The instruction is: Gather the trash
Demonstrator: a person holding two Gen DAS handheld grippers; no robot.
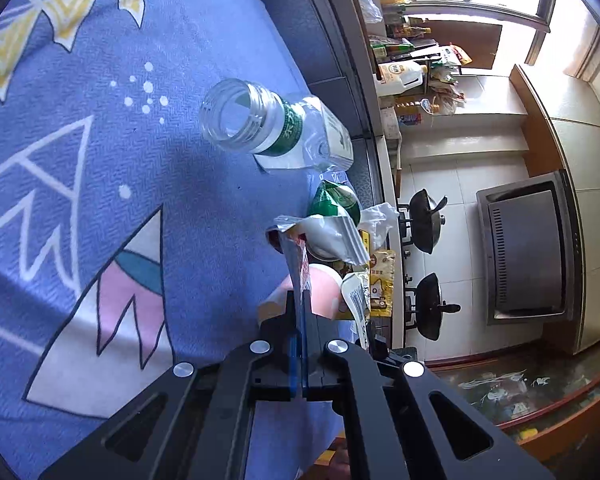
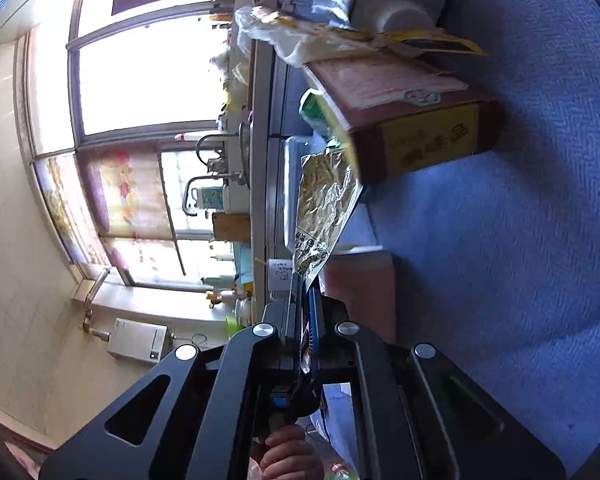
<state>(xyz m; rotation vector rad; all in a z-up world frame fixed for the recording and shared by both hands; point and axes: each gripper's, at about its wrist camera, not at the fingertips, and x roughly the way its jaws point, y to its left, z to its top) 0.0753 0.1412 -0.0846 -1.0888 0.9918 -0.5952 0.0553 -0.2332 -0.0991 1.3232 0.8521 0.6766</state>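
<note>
The table is covered with a blue patterned cloth. My left gripper is shut on the thin edge of a silvery wrapper with red print, which stands up from the jaws. An empty clear bottle with a green label lies uncapped on the cloth beyond it. In the right wrist view, my right gripper is shut on a crinkled gold and clear wrapper. Just past that wrapper lies a brown box with a yellow end.
More litter sits near the table's far edge: a green packet, a white plastic bag, a pink cup and a yellow packet. Behind are a stove with two woks and a sink tap. A hand shows below the right gripper.
</note>
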